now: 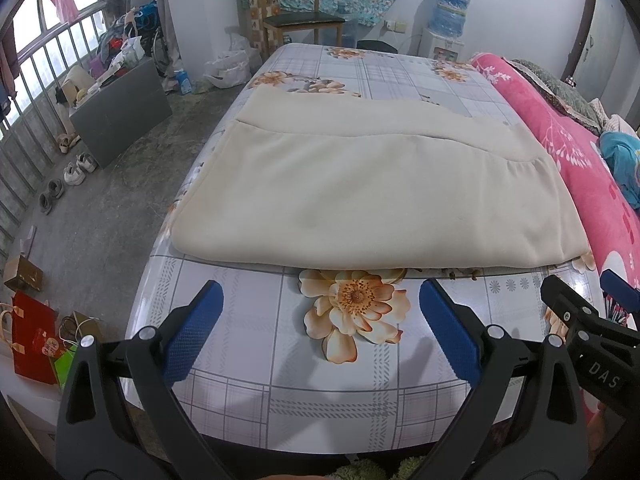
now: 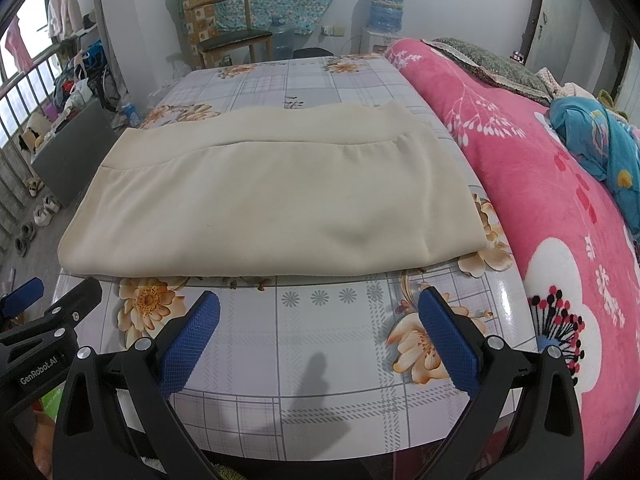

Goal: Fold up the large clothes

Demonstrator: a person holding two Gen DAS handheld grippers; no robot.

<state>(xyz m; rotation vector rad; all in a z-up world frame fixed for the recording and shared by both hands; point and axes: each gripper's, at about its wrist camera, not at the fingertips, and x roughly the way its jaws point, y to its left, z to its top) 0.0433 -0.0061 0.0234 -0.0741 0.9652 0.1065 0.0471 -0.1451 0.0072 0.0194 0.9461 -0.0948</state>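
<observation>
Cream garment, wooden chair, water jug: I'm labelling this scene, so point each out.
Cream garment point(image 1: 360, 196): left wrist view, middle of top layer.
Wooden chair point(image 1: 303, 20): left wrist view, dark seat.
Water jug point(image 2: 385, 7): right wrist view, blue body.

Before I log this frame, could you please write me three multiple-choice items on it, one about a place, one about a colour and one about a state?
1. Where does the folded garment lie?
A. on the floral table
B. on the wooden chair
C. on the floor

2. What colour is the blanket beside the table?
A. green
B. pink
C. grey

3. How do the left gripper and right gripper stand?
A. both shut on the garment
B. one open, one shut
C. both open, holding nothing

Answers:
1 A, the cream cloth rests flat on the tabletop.
2 B, pink with white flowers along the table's right side.
3 C, the blue pads stand wide apart, short of the garment's near edge.
</observation>
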